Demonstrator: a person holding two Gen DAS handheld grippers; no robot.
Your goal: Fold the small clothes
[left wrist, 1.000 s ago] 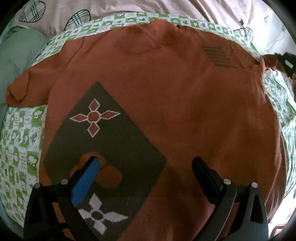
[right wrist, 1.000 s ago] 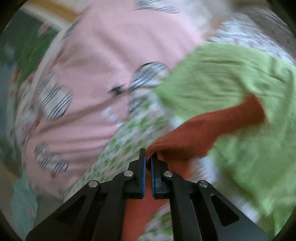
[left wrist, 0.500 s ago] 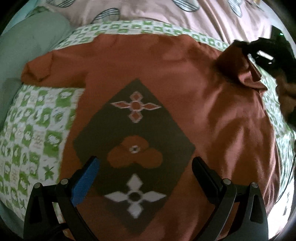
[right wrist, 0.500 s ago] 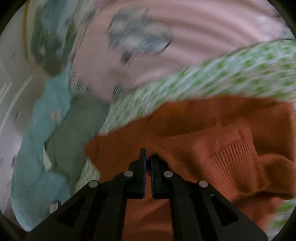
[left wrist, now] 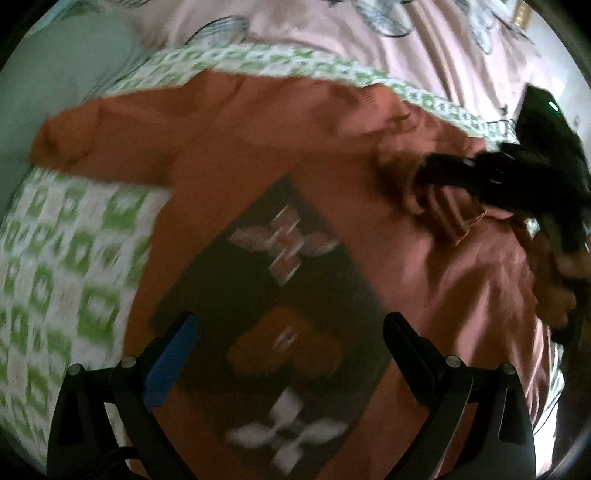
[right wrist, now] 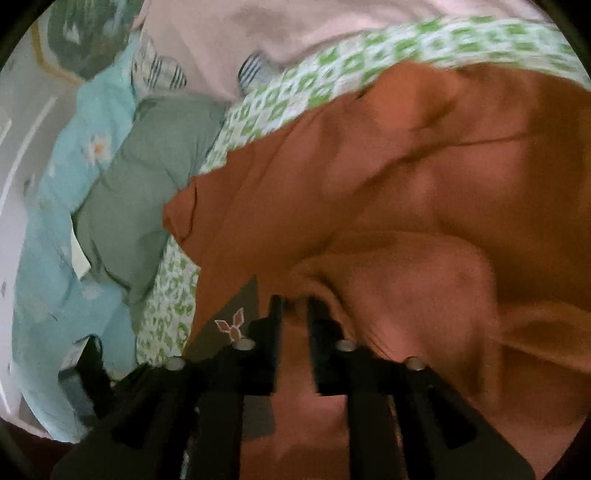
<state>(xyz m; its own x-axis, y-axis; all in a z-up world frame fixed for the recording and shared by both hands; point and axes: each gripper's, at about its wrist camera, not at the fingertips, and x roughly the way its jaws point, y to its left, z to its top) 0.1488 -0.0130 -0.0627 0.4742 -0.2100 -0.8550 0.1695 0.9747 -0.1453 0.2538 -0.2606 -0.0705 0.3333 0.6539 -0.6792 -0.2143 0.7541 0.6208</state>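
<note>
On the green-checked sheet, sweater is lying flat; right gripper is pinching its sleeve, should be carrying it low across; left gripper is hovering spread.

Rust-orange sweater with a dark diamond panel and white flower motifs, on a green-and-white checked sheet; pink blanket behind.
</note>
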